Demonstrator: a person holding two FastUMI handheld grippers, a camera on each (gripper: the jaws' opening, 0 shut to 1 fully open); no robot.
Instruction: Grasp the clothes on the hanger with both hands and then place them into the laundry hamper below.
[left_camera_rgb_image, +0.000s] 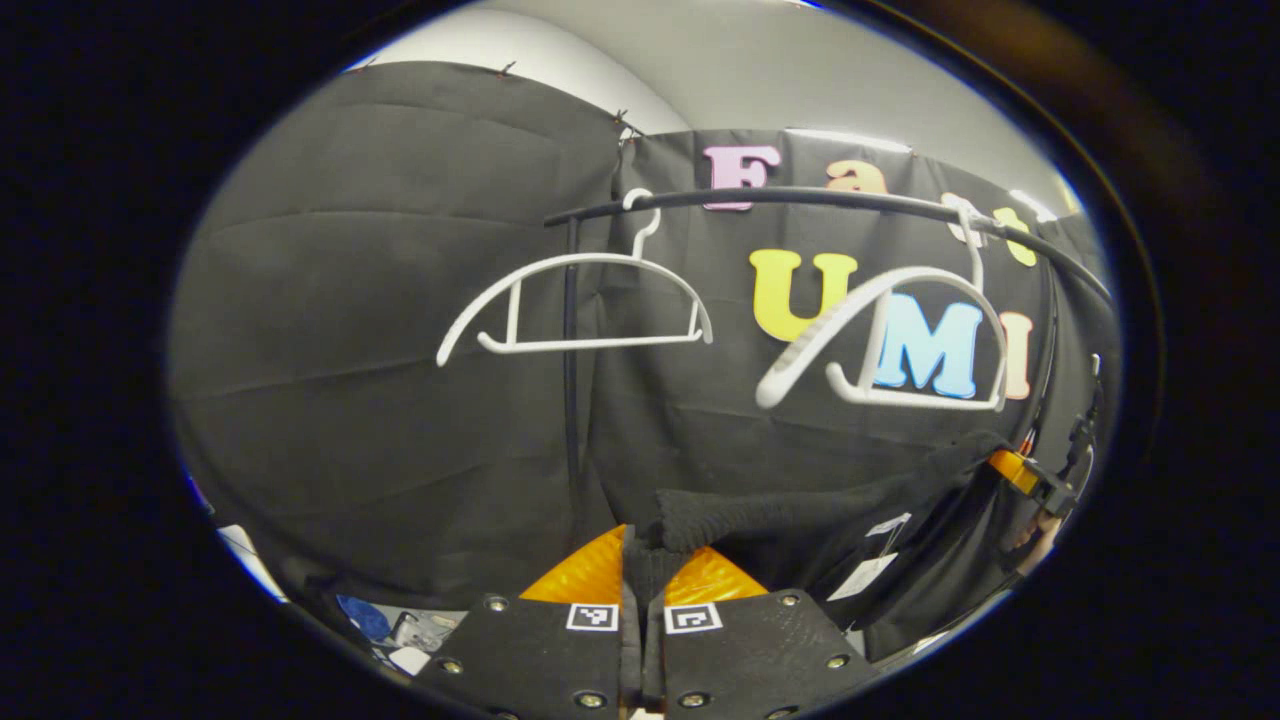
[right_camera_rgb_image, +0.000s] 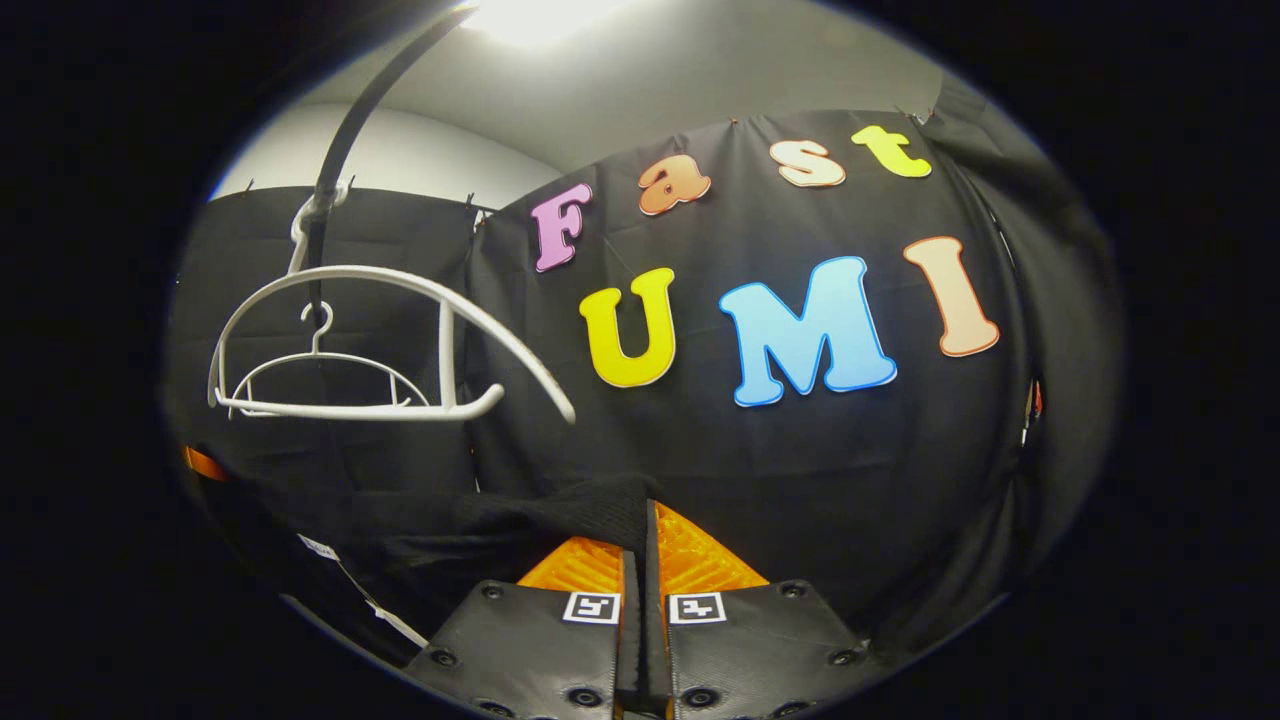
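**Black garment pinched at both ends, hangers bare**

In the left gripper view, the left gripper (left_camera_rgb_image: 640, 560) sits at 6 o'clock with its fingers pressed together on a fold of the black garment (left_camera_rgb_image: 800, 510). The cloth stretches from that pinch toward 4 o'clock, where the other gripper (left_camera_rgb_image: 1040, 485) and part of a hand show at the edge of the view. White tags (left_camera_rgb_image: 865, 575) hang from the cloth near 5 o'clock.

A dark rail (left_camera_rgb_image: 830, 200) arcs across the top, from 12 toward 2 o'clock. Two white hangers are hooked on it, both bare: the left hanger (left_camera_rgb_image: 575, 305) near 11 o'clock and the right hanger (left_camera_rgb_image: 890, 340) near 2 o'clock, tilted. A thin dark pole (left_camera_rgb_image: 571, 380) drops from the rail behind the left hanger. At 7 o'clock, low down, some blue and white items (left_camera_rgb_image: 400, 630) lie in a heap; what holds them I cannot tell.

In the right gripper view, the right gripper (right_camera_rgb_image: 645, 550) sits at 6 o'clock, fingers closed on the garment's (right_camera_rgb_image: 500, 530) edge, which runs off toward 8 o'clock. A white tag (right_camera_rgb_image: 380, 610) dangles at 7 o'clock. The rail (right_camera_rgb_image: 360, 110) climbs from 10 to 11 o'clock, with the near hanger (right_camera_rgb_image: 400, 340) at 9 o'clock and the far hanger (right_camera_rgb_image: 320, 370) seen through it, both bare.
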